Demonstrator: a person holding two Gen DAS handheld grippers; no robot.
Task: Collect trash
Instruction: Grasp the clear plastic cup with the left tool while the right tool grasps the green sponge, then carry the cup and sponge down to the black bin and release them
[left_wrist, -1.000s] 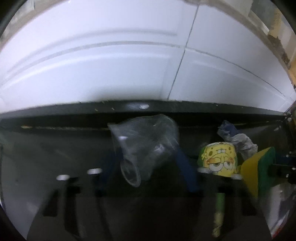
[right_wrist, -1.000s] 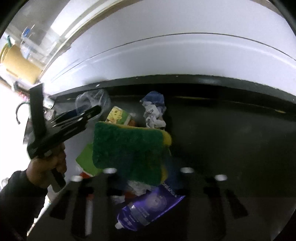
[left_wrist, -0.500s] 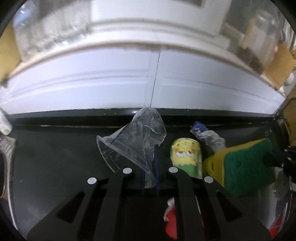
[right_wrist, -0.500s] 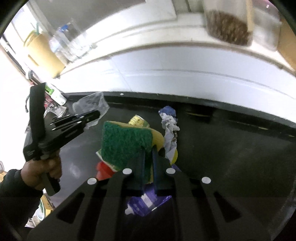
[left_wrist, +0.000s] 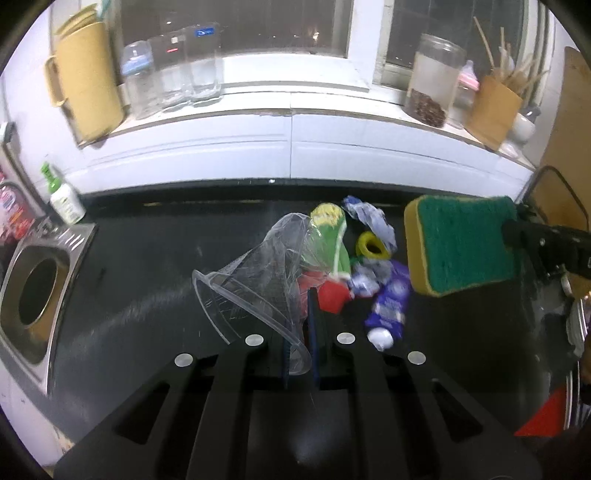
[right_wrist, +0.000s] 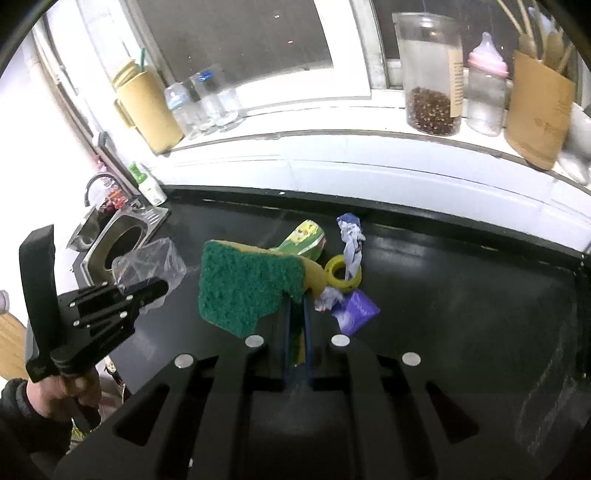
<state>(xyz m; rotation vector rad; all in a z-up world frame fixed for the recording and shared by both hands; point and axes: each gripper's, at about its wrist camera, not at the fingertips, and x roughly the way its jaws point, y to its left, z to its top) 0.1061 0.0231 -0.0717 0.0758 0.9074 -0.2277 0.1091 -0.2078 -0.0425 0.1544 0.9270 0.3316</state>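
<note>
My left gripper (left_wrist: 299, 332) is shut on a crushed clear plastic cup (left_wrist: 255, 280) and holds it above the black counter (left_wrist: 147, 258). My right gripper (right_wrist: 295, 325) is shut on a green and yellow sponge (right_wrist: 247, 284), also lifted; the sponge shows at the right of the left wrist view (left_wrist: 461, 247). Below lies a trash pile: a green and yellow carton (left_wrist: 328, 236), a red piece (left_wrist: 330, 295), a yellow tape ring (right_wrist: 341, 273), crumpled blue-white paper (right_wrist: 351, 236) and a purple wrapper (right_wrist: 354, 310). The left gripper with the cup shows in the right wrist view (right_wrist: 147, 291).
A steel sink (left_wrist: 37, 291) sits at the counter's left end, with a green-capped bottle (left_wrist: 64, 201) behind it. The white sill holds bottles (left_wrist: 166, 77), a glass jar (right_wrist: 430, 70), a baby bottle (right_wrist: 484, 85) and a brown bag (right_wrist: 539, 110).
Both grippers have risen and pulled back from the counter with the cup and the sponge held. The windowsill, sink and whole trash pile have come into view.
</note>
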